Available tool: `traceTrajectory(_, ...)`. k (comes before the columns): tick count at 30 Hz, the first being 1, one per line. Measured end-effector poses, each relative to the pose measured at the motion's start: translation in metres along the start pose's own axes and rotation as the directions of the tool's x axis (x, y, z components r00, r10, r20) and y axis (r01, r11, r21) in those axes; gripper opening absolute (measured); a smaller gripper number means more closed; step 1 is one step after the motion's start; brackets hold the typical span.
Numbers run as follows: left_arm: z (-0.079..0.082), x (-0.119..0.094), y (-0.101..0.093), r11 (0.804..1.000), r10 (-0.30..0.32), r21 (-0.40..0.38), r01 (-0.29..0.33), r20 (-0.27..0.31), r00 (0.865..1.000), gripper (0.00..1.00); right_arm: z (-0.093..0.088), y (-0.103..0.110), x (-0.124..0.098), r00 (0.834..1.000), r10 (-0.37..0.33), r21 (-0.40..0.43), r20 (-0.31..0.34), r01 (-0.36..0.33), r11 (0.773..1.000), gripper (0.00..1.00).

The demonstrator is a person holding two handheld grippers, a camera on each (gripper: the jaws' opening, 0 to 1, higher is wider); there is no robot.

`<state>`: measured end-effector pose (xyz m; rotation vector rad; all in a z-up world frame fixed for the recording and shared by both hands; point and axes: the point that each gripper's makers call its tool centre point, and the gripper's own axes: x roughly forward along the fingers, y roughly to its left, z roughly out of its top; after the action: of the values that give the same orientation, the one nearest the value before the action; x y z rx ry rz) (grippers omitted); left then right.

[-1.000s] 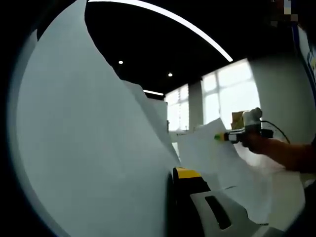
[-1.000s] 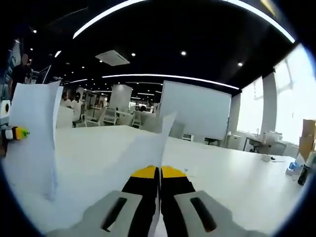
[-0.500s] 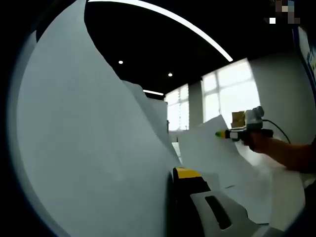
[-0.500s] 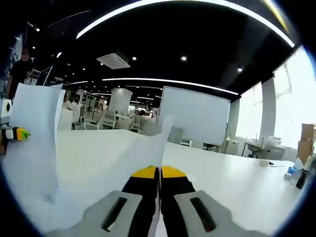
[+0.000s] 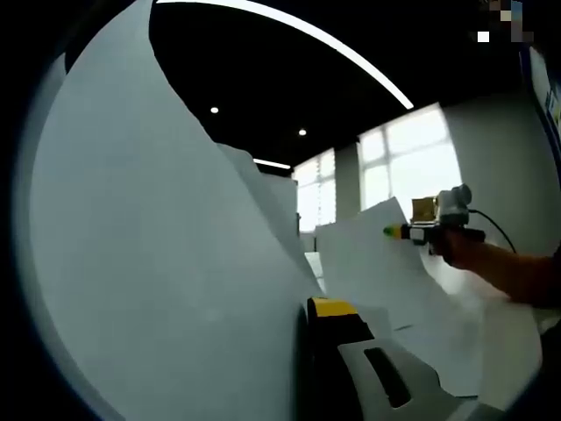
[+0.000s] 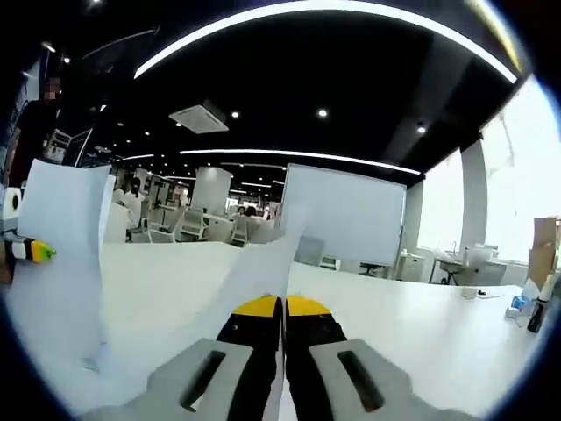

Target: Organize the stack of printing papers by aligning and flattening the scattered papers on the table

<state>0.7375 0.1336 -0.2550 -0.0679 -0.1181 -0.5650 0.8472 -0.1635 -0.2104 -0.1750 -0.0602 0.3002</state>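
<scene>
While both jaws pinch blank papers [image 6: 254, 263], no writing legible.

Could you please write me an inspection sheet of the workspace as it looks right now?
Surface: white table, broad and mostly bare.
Job's things: paper sheets held upright off the table, one end in each gripper; more paper lies below.
Clutter: small items at the far table edge, too small to identify.
Grippers: left gripper clamps the sheets' end; right gripper has jaws closed on a sheet edge.
Cables: a dark cable trails from the right gripper.
Surroundings: whiteboard, windows, ceiling light strips, people seated far off.
</scene>
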Motion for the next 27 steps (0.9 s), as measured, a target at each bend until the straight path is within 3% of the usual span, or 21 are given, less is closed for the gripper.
traceTrajectory(16, -0.003, 0.001, -0.001, 1.000, 0.003, 0.006, -0.003, -0.011, 1.000, 0.10, 0.020, 0.003, -0.008, 0.998, -0.002, 0.026, 0.058, 0.000, 1.000, 0.00)
traceTrajectory(27, -0.003, 0.001, 0.000, 1.000, 0.003, 0.008, -0.003, -0.011, 1.000, 0.10, 0.044, 0.001, -0.018, 0.993, -0.013, 0.032, 0.115, 0.009, 0.999, 0.00)
